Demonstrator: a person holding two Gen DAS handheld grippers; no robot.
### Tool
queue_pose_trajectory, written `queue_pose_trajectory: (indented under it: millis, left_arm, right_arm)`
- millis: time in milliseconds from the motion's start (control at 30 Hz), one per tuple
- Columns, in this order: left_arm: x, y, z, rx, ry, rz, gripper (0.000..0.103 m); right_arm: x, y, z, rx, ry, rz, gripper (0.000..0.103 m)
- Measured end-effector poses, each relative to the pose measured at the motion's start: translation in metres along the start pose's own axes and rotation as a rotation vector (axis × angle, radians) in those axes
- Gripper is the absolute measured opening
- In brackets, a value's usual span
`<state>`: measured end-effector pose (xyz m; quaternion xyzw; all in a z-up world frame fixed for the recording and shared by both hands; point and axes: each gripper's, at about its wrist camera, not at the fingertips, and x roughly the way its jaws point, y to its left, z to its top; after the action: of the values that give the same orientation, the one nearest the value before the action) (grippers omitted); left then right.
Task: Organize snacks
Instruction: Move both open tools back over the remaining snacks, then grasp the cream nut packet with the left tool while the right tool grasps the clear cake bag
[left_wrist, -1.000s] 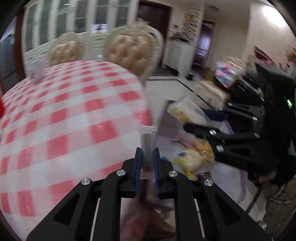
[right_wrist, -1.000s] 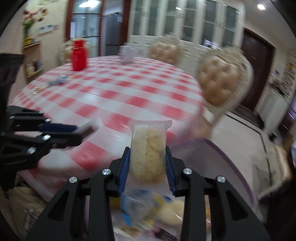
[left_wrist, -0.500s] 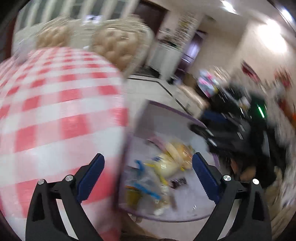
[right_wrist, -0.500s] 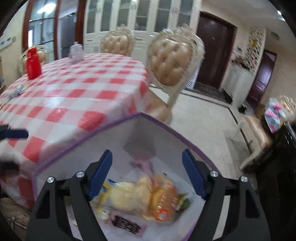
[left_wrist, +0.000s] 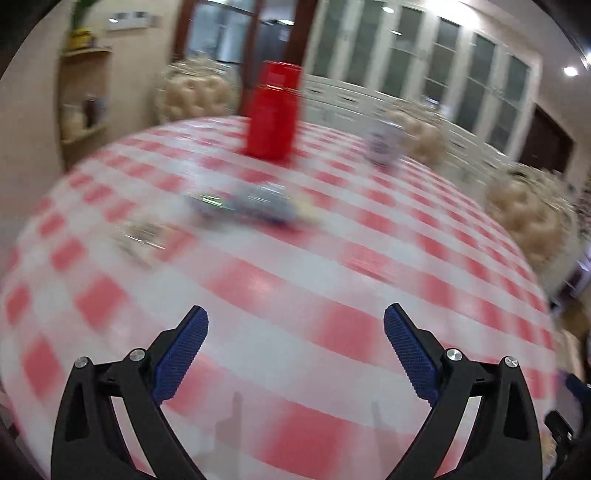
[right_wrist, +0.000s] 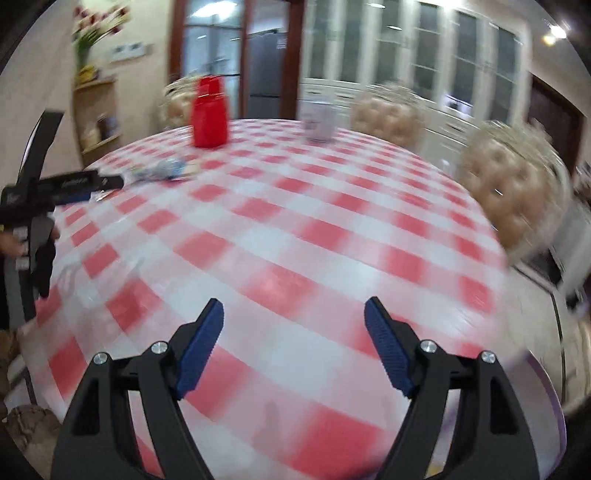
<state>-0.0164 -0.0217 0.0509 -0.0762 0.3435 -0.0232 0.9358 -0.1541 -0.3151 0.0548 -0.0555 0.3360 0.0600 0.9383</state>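
Left gripper (left_wrist: 295, 332) held level above the checked tabletop (left_wrist: 295, 280), fingers spread wide and empty, right gripper (right_wrist: 293, 325) likewise spread, blurred snack packets (left_wrist: 255, 203) seen lying just before the red container (left_wrist: 271, 114).

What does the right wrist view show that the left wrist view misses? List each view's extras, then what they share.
Only the right wrist view shows the left gripper from the side, and vase flowers on the shelf. Only the left wrist view shows a small clear packet lying apart from the blurred bluish snack packets. Both show the red container, the checkered tablecloth, tufted chairs and open, empty jaws.
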Motion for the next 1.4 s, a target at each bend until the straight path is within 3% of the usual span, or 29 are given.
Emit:
queue_pose_trajectory:
  millis: [167,300,400,467,533,733,867,933,1000,1033,1067,1100,1333,1400]
  left_arm:
    - [0.031,0.08,0.04,-0.159,-0.004,0.098,0.093]
    - [0.055,0.124,0.068,-0.23,-0.03,0.156,0.093]
    - [0.06,0.143,0.071,-0.231,-0.097,0.181,0.093]
    - [0.061,0.152,0.069,-0.255,-0.093,0.181,0.093]
    - [0.054,0.159,0.07,-0.279,-0.104,0.141,0.093]
    - [0.042,0.178,0.064,-0.352,-0.153,0.207,0.094]
    - [0.044,0.192,0.064,-0.397,-0.148,0.218,0.095]
    - [0.049,0.196,0.064,-0.408,-0.119,0.209,0.095]
    - [0.054,0.199,0.062,-0.422,-0.09,0.206,0.095]
    - [0.057,0.2,0.062,-0.423,-0.077,0.204,0.095]
    - [0.058,0.199,0.062,-0.421,-0.07,0.202,0.095]
    - [0.061,0.198,0.062,-0.414,-0.059,0.196,0.095]
    - [0.073,0.187,0.063,-0.342,-0.008,0.165,0.095]
    - [0.083,0.176,0.066,-0.262,0.036,0.167,0.095]
  right_arm:
    - [0.064,0.061,0.044,-0.037,0.033,0.095,0.08]
    - [0.126,0.072,0.082,0.066,0.085,0.164,0.08]
    - [0.173,0.079,0.112,0.088,0.105,0.157,0.08]
    - [0.2,0.085,0.129,0.071,0.127,0.143,0.08]
    - [0.229,0.09,0.15,0.084,0.145,0.149,0.08]
    - [0.299,0.098,0.207,0.201,0.154,0.135,0.08]
    - [0.337,0.138,0.225,0.067,0.225,0.037,0.08]
    - [0.34,0.148,0.226,0.012,0.227,-0.001,0.081]
    - [0.34,0.147,0.224,0.001,0.23,0.014,0.08]
    - [0.339,0.144,0.222,0.01,0.227,0.038,0.072]
    - [0.335,0.139,0.219,0.026,0.217,0.094,0.044]
    - [0.33,0.138,0.216,0.016,0.212,0.079,0.036]
    - [0.272,0.114,0.177,0.05,0.17,0.189,0.036]
    - [0.249,0.107,0.165,0.085,0.151,0.255,0.036]
